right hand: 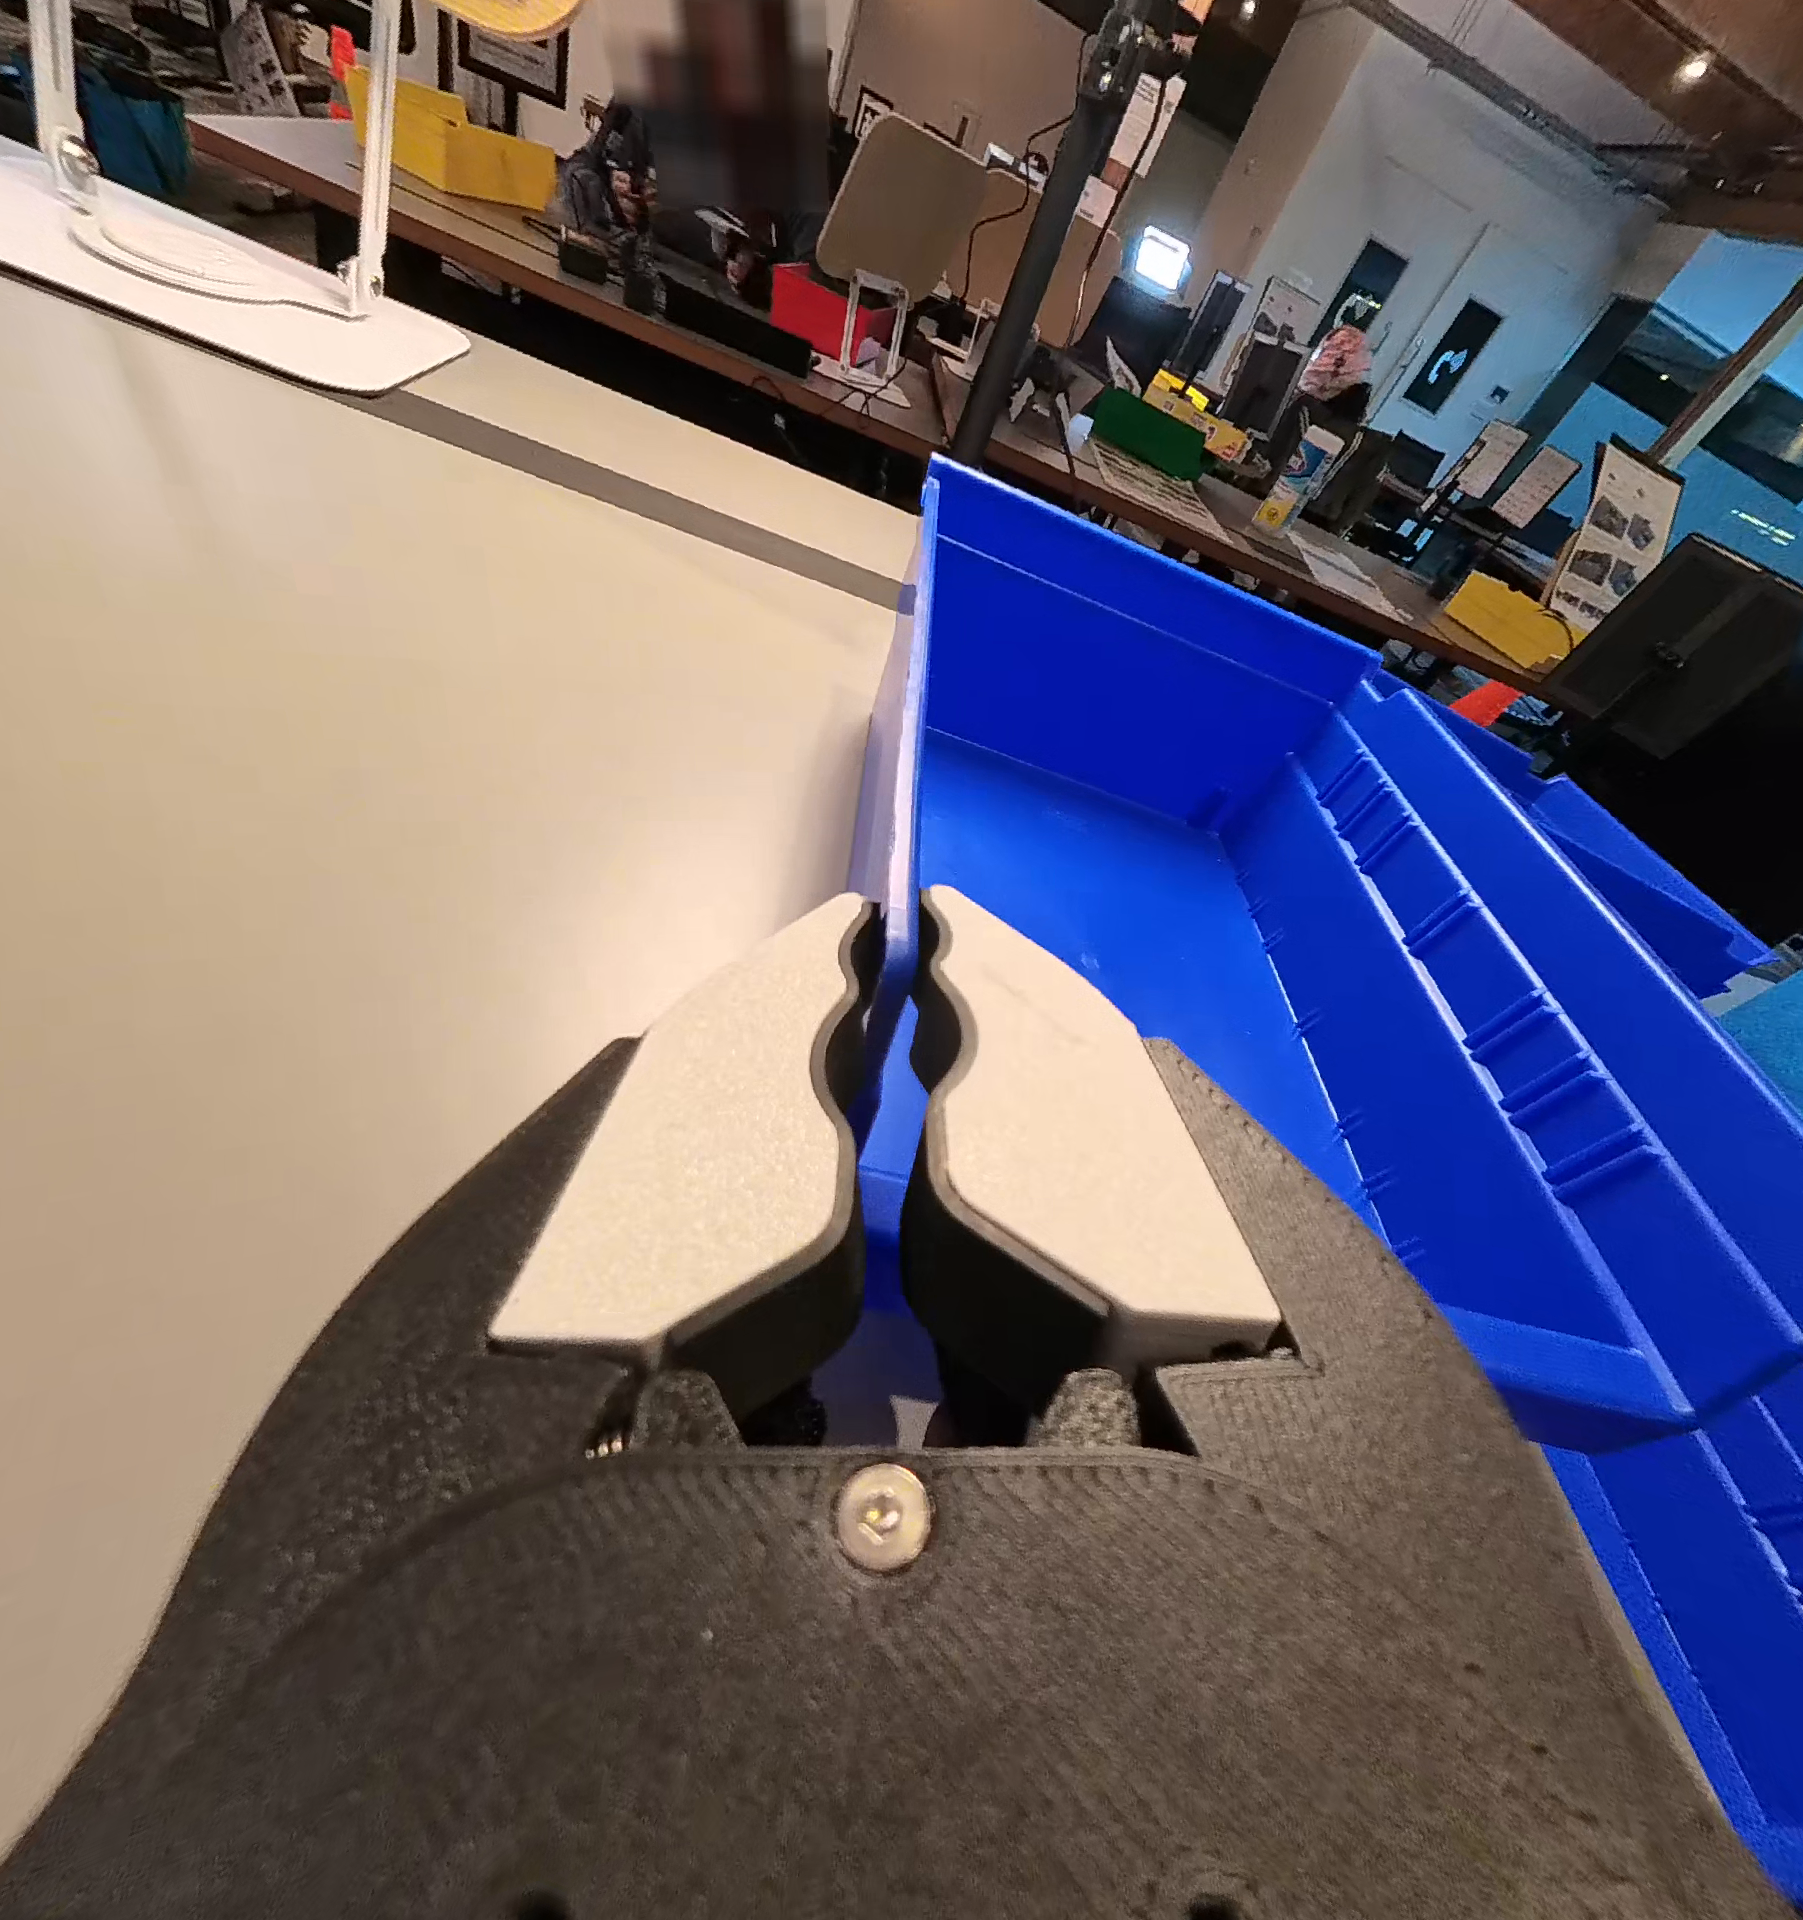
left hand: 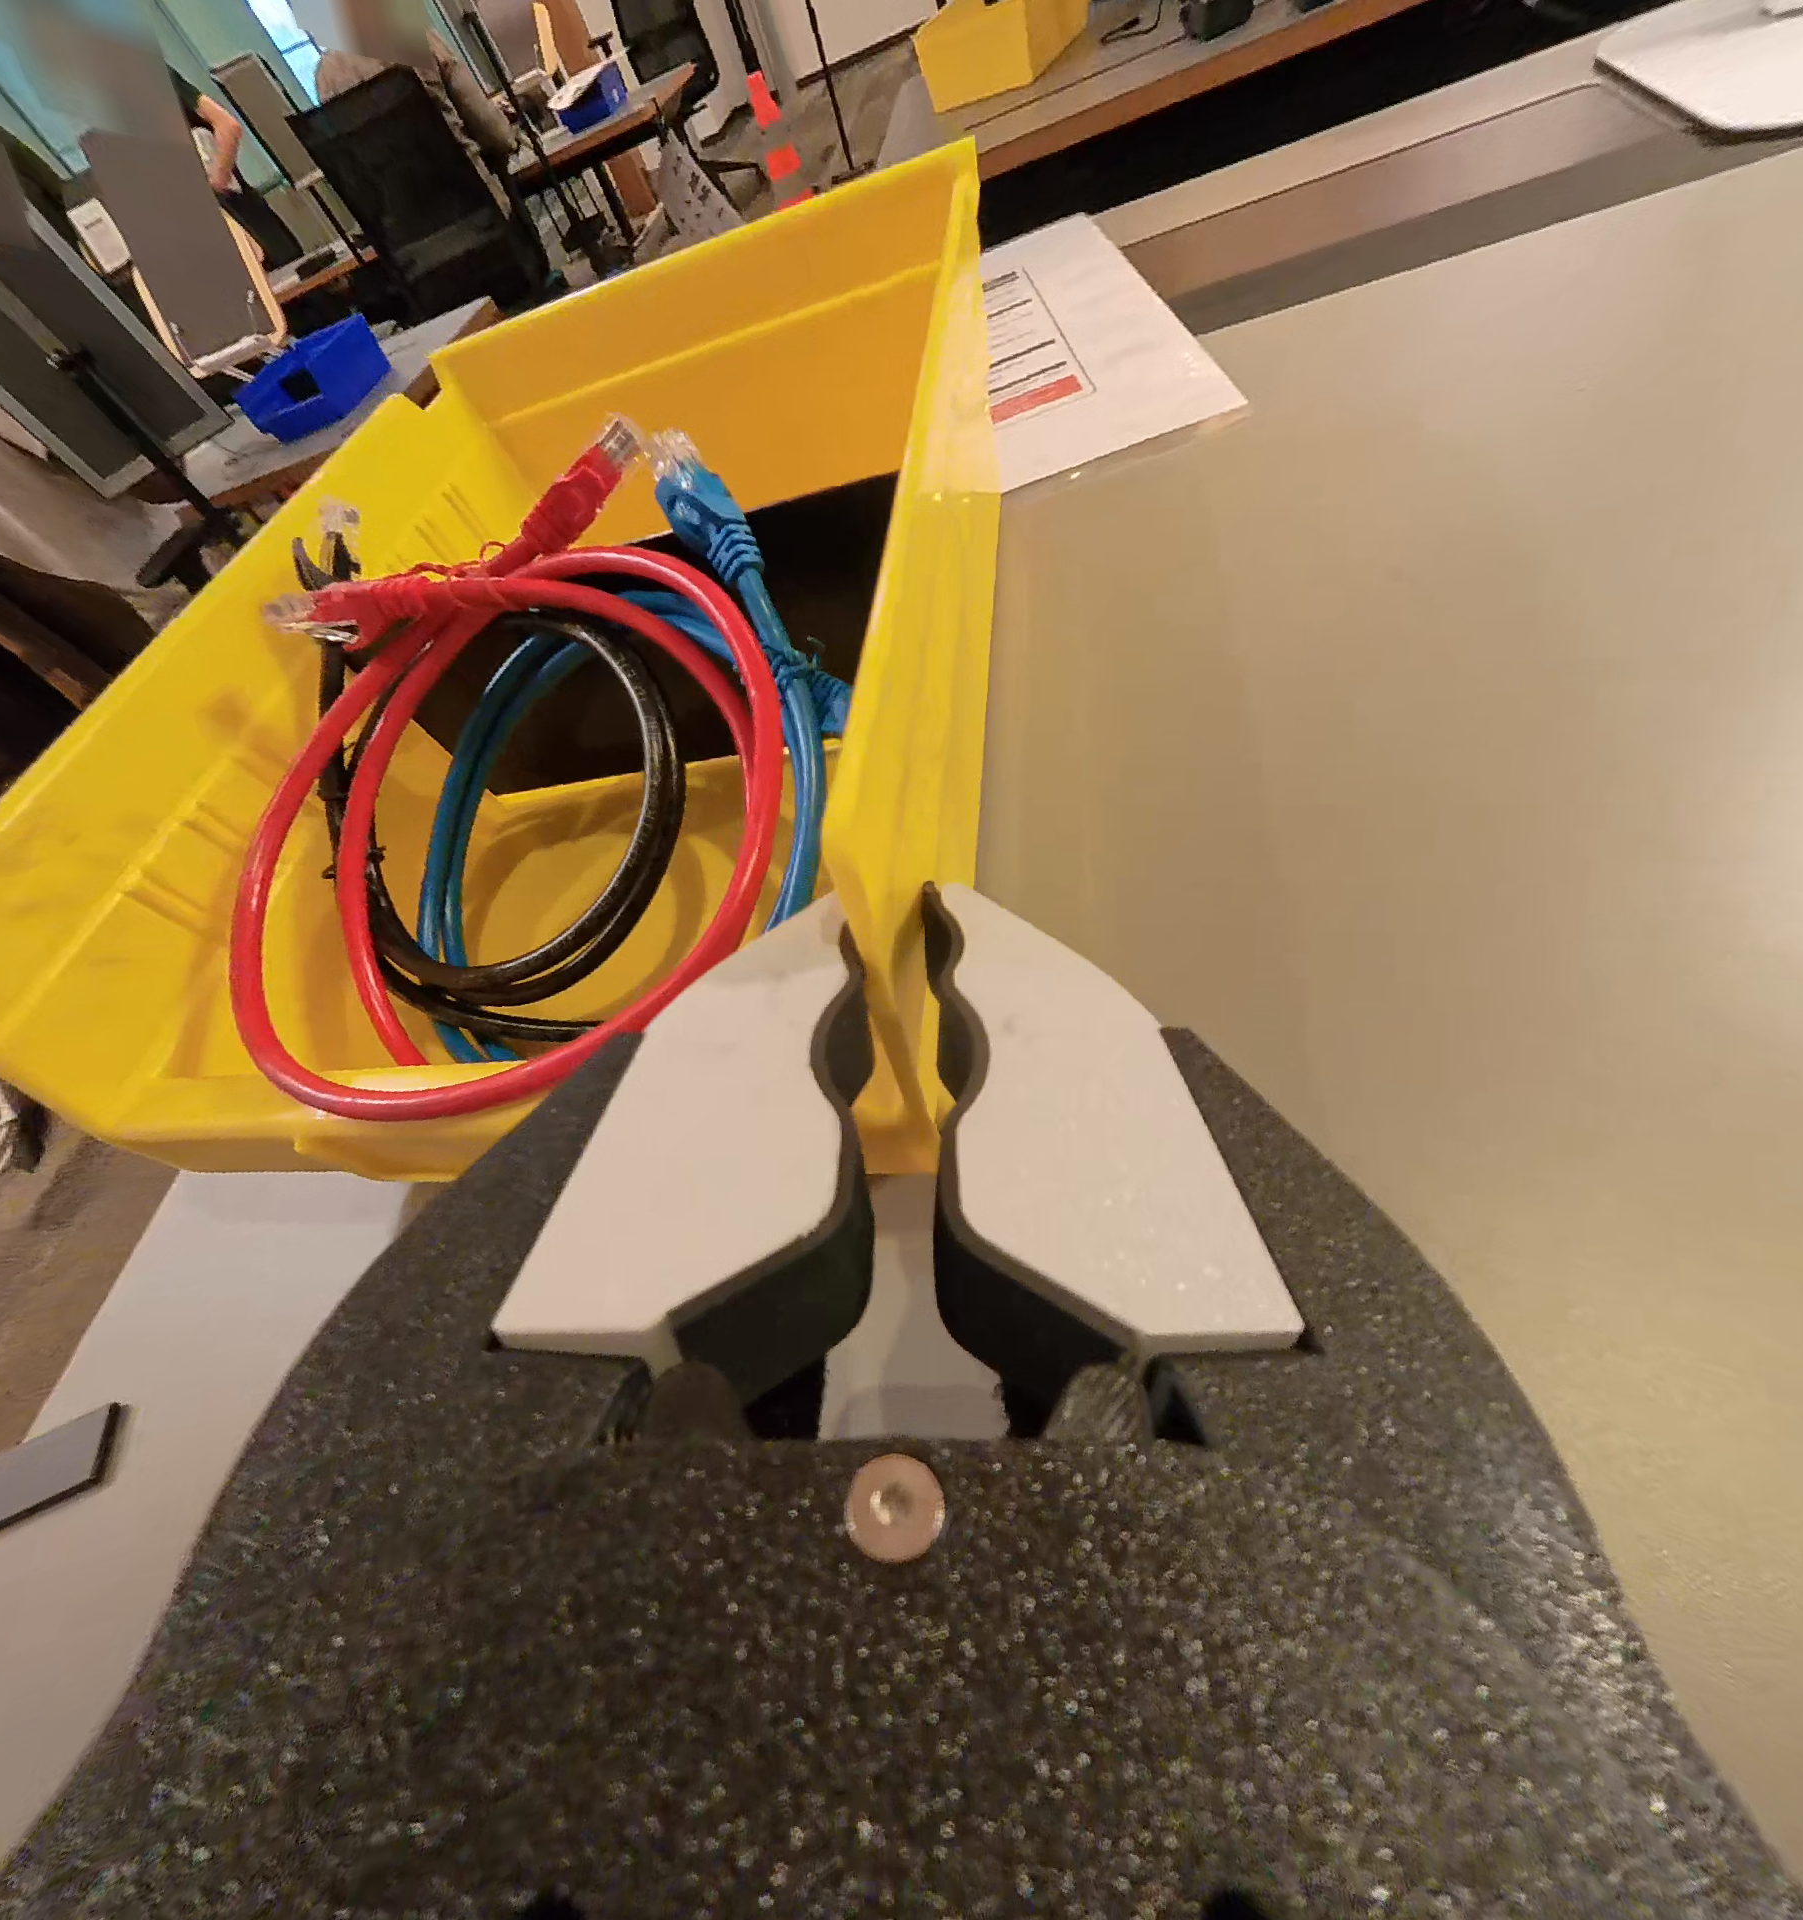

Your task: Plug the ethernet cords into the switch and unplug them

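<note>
Lying coiled inside the yellow bin (left hand: 668, 343), red (left hand: 502, 831), blue (left hand: 772, 644) and black (left hand: 658, 748) ethernet cords overlap. Left gripper (left hand: 892, 914) pinches that bin's right wall at the desk's (left hand: 1396, 831) left edge; right gripper (right hand: 897, 914), levelled forward, clamps the blue bin's (right hand: 1136, 675) left wall.

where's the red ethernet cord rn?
Left wrist view: red cord lies coiled in the yellow bin, over the black and blue cords, left of the tongs.

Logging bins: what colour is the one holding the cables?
Yellow bin; it shows best in the left wrist view.
</note>
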Available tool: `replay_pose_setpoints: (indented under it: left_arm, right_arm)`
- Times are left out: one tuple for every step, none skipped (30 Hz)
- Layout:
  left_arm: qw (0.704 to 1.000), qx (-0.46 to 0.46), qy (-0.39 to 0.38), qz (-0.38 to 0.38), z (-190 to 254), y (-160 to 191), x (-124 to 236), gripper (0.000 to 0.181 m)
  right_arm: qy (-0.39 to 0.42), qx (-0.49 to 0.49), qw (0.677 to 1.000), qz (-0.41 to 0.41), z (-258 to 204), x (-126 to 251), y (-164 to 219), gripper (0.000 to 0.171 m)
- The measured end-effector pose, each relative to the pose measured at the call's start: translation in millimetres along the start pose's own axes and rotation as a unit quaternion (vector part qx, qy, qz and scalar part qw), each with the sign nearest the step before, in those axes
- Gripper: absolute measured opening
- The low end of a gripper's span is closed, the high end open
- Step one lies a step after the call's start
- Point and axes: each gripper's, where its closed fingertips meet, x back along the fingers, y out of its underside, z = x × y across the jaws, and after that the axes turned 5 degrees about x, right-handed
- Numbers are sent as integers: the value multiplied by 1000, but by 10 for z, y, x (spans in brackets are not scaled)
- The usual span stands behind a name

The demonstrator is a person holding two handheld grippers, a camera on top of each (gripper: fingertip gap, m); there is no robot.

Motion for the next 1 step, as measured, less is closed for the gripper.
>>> replay_pose_setpoints:
  left_arm:
    - [1000,2,2,0,1,1,1,7]
  right_arm:
    - [1,1,1000,0,7,-2,3,6]
